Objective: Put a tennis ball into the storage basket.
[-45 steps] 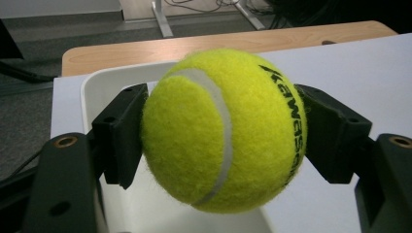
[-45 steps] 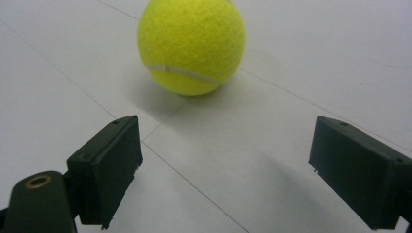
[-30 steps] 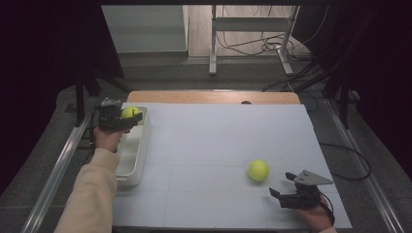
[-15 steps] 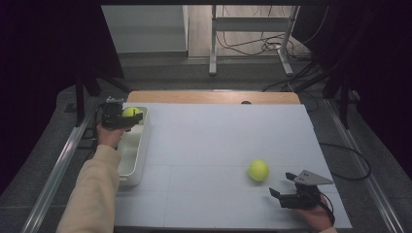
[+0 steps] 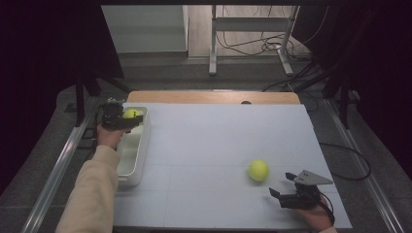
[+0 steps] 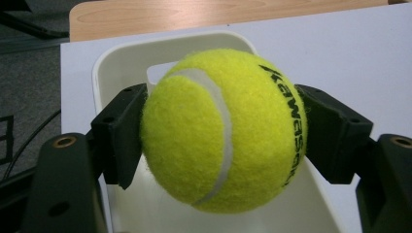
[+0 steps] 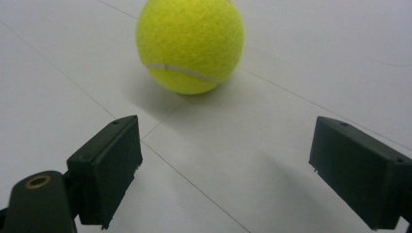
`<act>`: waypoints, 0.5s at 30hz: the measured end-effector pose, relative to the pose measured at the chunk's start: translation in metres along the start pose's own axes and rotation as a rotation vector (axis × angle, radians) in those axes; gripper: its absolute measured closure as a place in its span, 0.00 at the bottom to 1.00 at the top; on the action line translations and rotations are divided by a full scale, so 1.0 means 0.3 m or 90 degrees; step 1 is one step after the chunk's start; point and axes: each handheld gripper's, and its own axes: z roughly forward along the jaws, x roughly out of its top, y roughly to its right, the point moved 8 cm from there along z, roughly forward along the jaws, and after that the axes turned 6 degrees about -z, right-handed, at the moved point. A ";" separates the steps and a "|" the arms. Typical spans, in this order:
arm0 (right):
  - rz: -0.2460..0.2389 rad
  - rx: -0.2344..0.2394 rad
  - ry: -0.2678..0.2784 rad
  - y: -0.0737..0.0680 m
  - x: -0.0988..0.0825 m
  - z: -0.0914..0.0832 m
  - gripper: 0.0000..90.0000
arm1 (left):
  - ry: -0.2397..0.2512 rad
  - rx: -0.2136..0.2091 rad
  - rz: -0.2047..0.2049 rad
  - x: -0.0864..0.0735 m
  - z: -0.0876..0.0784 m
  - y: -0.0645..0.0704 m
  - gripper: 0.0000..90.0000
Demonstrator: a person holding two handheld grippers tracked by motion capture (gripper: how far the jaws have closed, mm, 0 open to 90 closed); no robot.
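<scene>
My left gripper (image 5: 129, 117) is shut on a yellow tennis ball (image 5: 130, 113) and holds it over the far end of a white tray (image 5: 127, 162) at the table's left edge. In the left gripper view the ball (image 6: 223, 131) sits squeezed between both pads above the tray's rim (image 6: 121, 51). Those jaws have just eased open slightly, with the ball still between them. A second tennis ball (image 5: 258, 170) lies on the white table top at the near right. My right gripper (image 5: 280, 184) stands open just short of it, and that ball (image 7: 190, 46) lies beyond the gripper (image 7: 226, 165).
The white table top (image 5: 218, 141) ends in a wooden strip (image 5: 209, 97) at the far side. Metal rails run along both sides of the table. A metal stand and cables sit on the floor beyond.
</scene>
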 end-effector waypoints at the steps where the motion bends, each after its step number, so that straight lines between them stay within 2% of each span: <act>1: 0.000 0.000 0.000 0.000 0.000 0.000 0.14 | 0.006 -0.005 0.003 0.003 -0.003 0.003 0.27; 3: -0.001 0.000 0.000 0.000 0.000 0.000 0.14 | 0.018 -0.003 0.002 0.010 -0.012 0.006 0.20; 5: 0.000 0.001 0.002 -0.001 0.001 0.000 0.14 | 0.023 -0.001 0.006 0.015 -0.022 0.009 0.18; 11: -0.002 0.002 0.003 -0.003 0.002 0.000 0.14 | 0.034 -0.014 0.009 0.021 -0.052 0.027 0.17; 15: 0.001 0.002 0.004 -0.003 0.004 -0.001 0.13 | 0.038 -0.028 0.022 0.017 -0.077 0.048 0.17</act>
